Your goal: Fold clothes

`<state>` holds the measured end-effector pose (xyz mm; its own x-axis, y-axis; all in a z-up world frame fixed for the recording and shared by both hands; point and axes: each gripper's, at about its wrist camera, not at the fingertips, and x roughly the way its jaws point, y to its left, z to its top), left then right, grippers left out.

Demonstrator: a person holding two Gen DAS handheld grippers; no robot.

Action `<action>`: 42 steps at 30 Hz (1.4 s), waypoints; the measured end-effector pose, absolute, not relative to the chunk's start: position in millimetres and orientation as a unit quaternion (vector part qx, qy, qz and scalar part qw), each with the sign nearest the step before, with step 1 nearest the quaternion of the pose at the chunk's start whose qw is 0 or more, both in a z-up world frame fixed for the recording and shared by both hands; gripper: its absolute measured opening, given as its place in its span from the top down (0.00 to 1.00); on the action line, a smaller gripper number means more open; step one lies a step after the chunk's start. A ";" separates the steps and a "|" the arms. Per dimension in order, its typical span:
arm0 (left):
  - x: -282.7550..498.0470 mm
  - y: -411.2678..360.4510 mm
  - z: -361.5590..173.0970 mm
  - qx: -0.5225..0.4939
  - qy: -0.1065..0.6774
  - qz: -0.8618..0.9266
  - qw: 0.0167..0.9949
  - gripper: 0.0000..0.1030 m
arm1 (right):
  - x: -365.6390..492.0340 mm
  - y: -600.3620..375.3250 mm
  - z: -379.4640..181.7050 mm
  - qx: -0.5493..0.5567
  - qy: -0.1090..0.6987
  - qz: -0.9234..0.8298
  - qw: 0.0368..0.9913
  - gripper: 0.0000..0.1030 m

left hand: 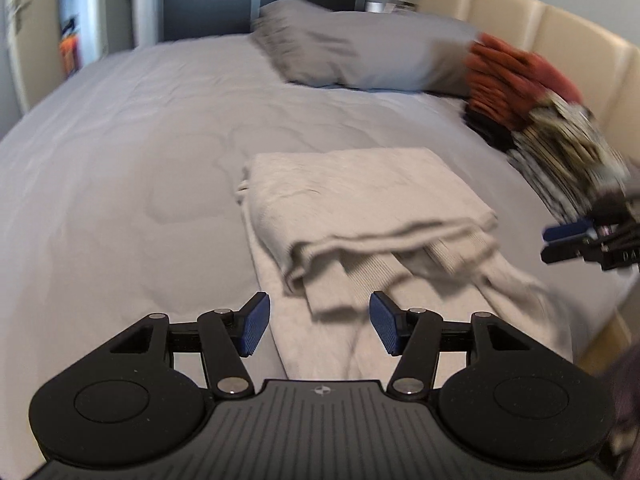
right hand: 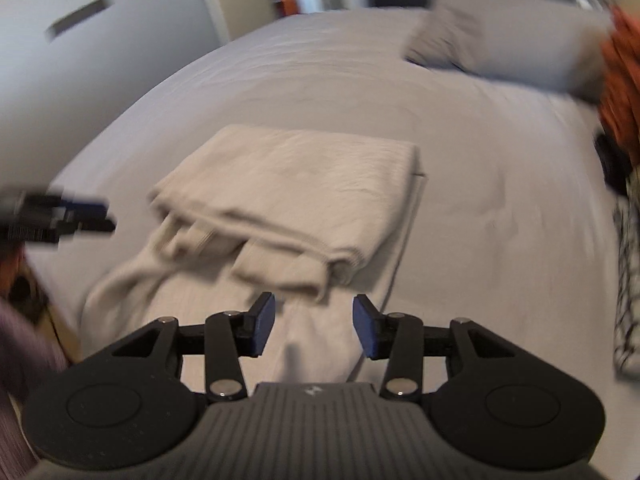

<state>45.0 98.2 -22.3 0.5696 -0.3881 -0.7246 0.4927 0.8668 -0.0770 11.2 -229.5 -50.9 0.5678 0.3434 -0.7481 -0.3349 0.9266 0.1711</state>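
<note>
Both the left gripper [left hand: 318,322] and right gripper [right hand: 314,326] hover open and empty above the half-folded beige garment [left hand: 360,200] near the bed's [left hand: 120,140] edge, apparently positioned for regrasping.

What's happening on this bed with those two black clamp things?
A person is folding laundry with a handheld gripper in each hand. The beige garment lies partly folded on the grey bed. The left gripper and right gripper are both open above its near edge, holding nothing. More clothes are piled by the pillow.
</note>
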 end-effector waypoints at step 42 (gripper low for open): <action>-159.3 70.9 -187.7 0.746 0.064 -0.403 0.527 0.68 | -178.0 -114.4 -158.4 -0.622 0.259 0.334 0.659 0.51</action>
<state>-159.3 70.9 -187.7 0.6668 -0.3294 -0.6685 0.5198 -0.4372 0.7339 -178.0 -114.4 -158.4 0.6425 0.1188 -0.7570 -0.7627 0.0040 -0.6467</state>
